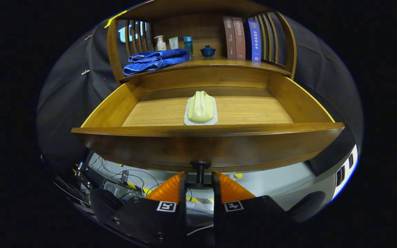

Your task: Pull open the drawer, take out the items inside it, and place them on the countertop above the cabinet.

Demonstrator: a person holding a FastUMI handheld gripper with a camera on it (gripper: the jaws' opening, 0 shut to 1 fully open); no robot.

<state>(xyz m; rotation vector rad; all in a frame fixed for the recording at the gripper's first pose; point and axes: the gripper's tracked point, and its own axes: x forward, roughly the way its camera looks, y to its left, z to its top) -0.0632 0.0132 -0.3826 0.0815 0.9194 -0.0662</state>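
**Drawer open, my tool on its knob**

The brown wooden drawer (pixel 208 113) stands pulled out. Inside lies one pale green soap-shaped block on a white mesh pad (pixel 201 107), near the middle, with bare wood on both sides. My tool (pixel 200 179) is narrowed around the small dark drawer knob (pixel 200 168), fingers against its sides. Above, the wooden tabletop (pixel 219 62) carries a folded blue towel (pixel 155 59), with free room at its front edge.

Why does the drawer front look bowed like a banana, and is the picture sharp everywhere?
In the gripper view, fisheye distortion bends the open wooden drawer's front and the shelf above; the pale green object on a white mat inside is sharp and evenly lit; the underside of the front is in shadow; the gripper stands with its jaws either side of the dark knob, close and slightly soft.
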